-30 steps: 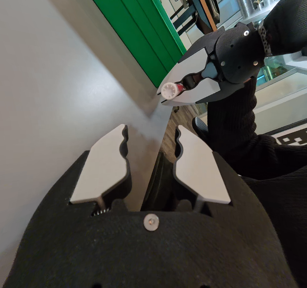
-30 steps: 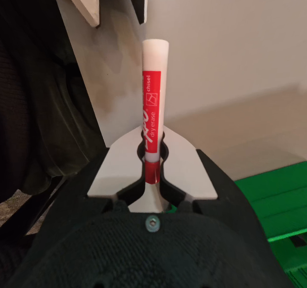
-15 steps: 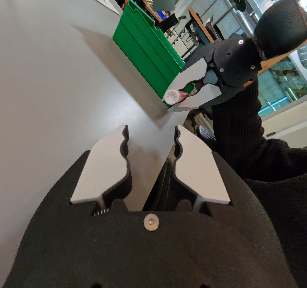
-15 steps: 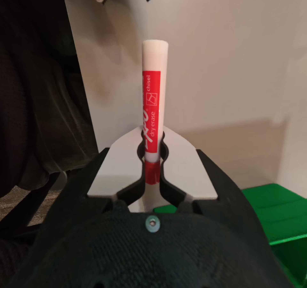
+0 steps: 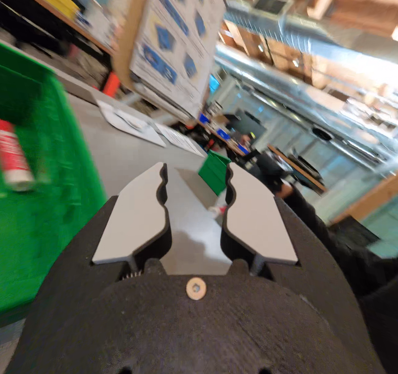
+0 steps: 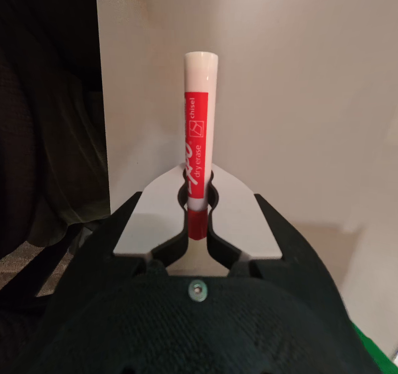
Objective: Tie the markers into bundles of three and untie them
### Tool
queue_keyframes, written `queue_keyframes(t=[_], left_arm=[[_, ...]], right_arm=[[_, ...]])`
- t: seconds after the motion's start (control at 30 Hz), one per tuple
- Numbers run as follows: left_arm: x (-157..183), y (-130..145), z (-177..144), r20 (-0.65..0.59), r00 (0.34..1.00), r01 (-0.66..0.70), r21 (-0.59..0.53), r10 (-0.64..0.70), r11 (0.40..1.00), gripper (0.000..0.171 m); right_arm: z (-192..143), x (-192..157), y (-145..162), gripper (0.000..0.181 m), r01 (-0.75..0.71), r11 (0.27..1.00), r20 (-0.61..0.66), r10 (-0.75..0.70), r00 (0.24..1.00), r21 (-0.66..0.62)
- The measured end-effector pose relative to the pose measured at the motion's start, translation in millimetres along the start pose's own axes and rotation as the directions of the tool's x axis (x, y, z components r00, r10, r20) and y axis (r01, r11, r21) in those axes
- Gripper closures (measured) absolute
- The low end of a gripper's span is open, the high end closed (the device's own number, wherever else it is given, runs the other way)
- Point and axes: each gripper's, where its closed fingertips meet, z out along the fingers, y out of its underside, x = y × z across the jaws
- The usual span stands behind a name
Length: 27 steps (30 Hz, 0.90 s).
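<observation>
my right gripper is pinching a red-and-white marker near its red end, long axis pointing straight out past the fingertips over the grey table; my left gripper is hanging spread and empty beside a green bin

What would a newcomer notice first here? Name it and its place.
The red and white marker, standing straight out of the shut right tongs against a pale table. In the left wrist view, the open, empty left tongs hover beside a green bin holding another red marker.
</observation>
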Motion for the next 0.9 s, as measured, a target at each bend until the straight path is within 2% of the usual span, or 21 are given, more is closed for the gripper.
queue_keyframes(t=[0.07, 0.13, 0.23, 0.33, 0.43, 0.6, 0.7, 0.77, 0.9], left_arm=[[-28, -31, -26, 0.122, 0.992, -0.043, 0.103, 0.031, 0.994, 0.121], [-59, -52, -52, 0.265, 0.961, -0.127, 0.152, 0.084, 0.98, 0.121], [-100, -64, -79, 0.463, 0.866, -0.254, 0.087, 0.187, 0.963, 0.122], [-119, -61, -83, 0.554, 0.79, -0.292, -0.035, 0.261, 0.956, 0.128], [-117, -55, -68, 0.527, 0.79, -0.292, -0.127, 0.313, 0.948, 0.132], [-126, -28, -34, 0.441, 0.863, -0.094, -0.339, 0.246, 0.936, 0.12], [-137, -39, -24, 0.456, 0.841, -0.124, -0.357, 0.289, 0.926, 0.121], [-148, -44, -15, 0.452, 0.818, -0.144, -0.437, 0.355, 0.888, 0.119], [-186, -47, 9, 0.431, 0.773, -0.121, -0.619, 0.465, 0.776, 0.099]], right_arm=[[4, 0, -2, 0.167, 0.007, 1.0, 0.012, -0.007, 1.0, -0.001], [7, 0, -3, 0.167, 0.007, 1.0, 0.022, -0.007, 1.0, -0.005], [11, -1, 0, 0.167, 0.003, 1.0, 0.034, -0.003, 0.999, -0.014], [13, -1, 3, 0.167, -0.007, 1.0, 0.036, 0.007, 0.999, -0.016], [14, -4, 6, 0.167, -0.011, 1.0, 0.03, 0.011, 0.999, 0.002], [15, -15, 4, 0.167, -0.008, 0.999, 0.014, 0.007, 1.0, 0.049], [14, -22, 9, 0.167, -0.031, 0.999, -0.006, 0.032, 0.999, 0.045], [11, -26, 12, 0.167, -0.054, 0.998, -0.02, 0.055, 0.998, 0.04], [4, -29, 9, 0.167, -0.105, 0.992, -0.043, 0.108, 0.993, 0.066]])
